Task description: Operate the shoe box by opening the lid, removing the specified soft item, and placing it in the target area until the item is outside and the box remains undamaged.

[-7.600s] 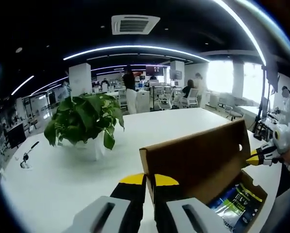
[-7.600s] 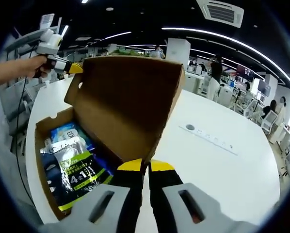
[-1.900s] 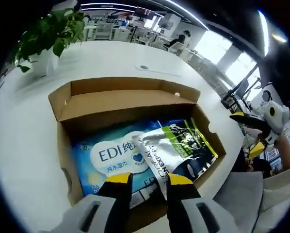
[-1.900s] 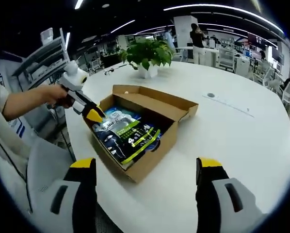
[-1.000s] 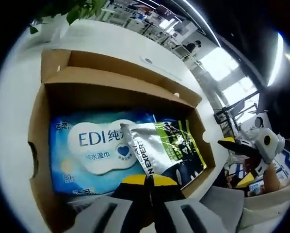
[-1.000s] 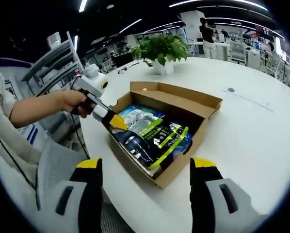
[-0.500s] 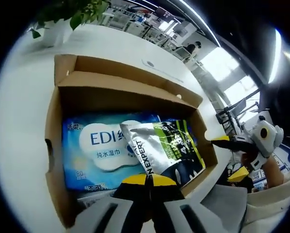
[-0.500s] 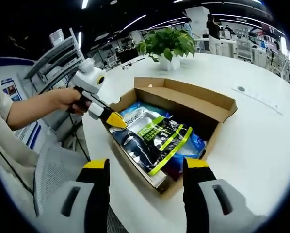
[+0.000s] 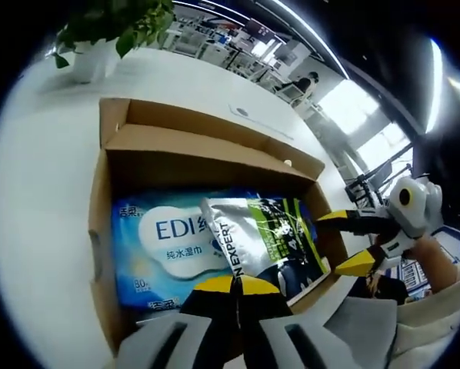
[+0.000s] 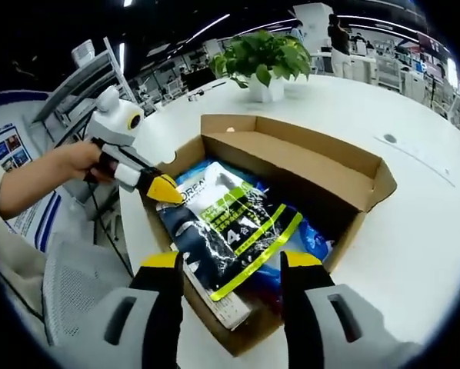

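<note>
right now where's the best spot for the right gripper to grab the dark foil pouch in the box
Probably the free near end of the dark foil pouch, coming from above with the right gripper open. It lies flat on the blue wipes pack; the left gripper already pinches its top edge.

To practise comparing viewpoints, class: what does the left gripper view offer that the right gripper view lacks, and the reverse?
Left gripper view: the EDI label on the blue wipes pack reads clearly, and the right gripper comes in with its jaws open.

Right gripper view: a hand holds the left gripper, its closed tips at the edge of the silver pouch.

Both: the open cardboard box, the silver pouch lying over the blue wipes pack, and the potted plant on the white table.
</note>
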{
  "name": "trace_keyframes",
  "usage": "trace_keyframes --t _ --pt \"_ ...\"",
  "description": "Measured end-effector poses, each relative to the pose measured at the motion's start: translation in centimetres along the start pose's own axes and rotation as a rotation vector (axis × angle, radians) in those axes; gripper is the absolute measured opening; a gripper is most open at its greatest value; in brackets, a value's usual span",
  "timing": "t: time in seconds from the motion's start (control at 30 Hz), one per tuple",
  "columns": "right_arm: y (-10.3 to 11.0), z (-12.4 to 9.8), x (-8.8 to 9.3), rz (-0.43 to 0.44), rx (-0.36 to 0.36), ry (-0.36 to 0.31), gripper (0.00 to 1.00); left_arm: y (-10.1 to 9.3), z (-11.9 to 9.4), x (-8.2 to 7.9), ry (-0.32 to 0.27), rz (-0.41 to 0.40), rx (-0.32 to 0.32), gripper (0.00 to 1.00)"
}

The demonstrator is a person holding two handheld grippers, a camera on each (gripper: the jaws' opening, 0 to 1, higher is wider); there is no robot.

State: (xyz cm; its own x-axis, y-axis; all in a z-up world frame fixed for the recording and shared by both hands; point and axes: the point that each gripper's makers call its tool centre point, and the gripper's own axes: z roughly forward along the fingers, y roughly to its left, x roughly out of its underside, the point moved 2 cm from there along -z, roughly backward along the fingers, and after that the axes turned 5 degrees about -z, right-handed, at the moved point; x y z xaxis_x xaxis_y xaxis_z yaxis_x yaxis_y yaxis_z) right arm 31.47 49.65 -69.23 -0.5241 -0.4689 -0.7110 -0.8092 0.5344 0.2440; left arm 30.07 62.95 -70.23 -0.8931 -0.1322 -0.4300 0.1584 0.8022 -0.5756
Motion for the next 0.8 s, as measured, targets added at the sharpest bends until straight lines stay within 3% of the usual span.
trace_keyframes --t 0.47,0.8 --pt "-1.5 2.2 0.5 0.052 0.042 0.099 0.34 0.4 0.0 -0.3 -0.014 0.015 -0.002 0.0" --pt "-1.5 2.2 0.5 0.12 0.057 0.094 0.2 0.2 -0.3 -0.2 -0.026 0.035 0.001 0.0"
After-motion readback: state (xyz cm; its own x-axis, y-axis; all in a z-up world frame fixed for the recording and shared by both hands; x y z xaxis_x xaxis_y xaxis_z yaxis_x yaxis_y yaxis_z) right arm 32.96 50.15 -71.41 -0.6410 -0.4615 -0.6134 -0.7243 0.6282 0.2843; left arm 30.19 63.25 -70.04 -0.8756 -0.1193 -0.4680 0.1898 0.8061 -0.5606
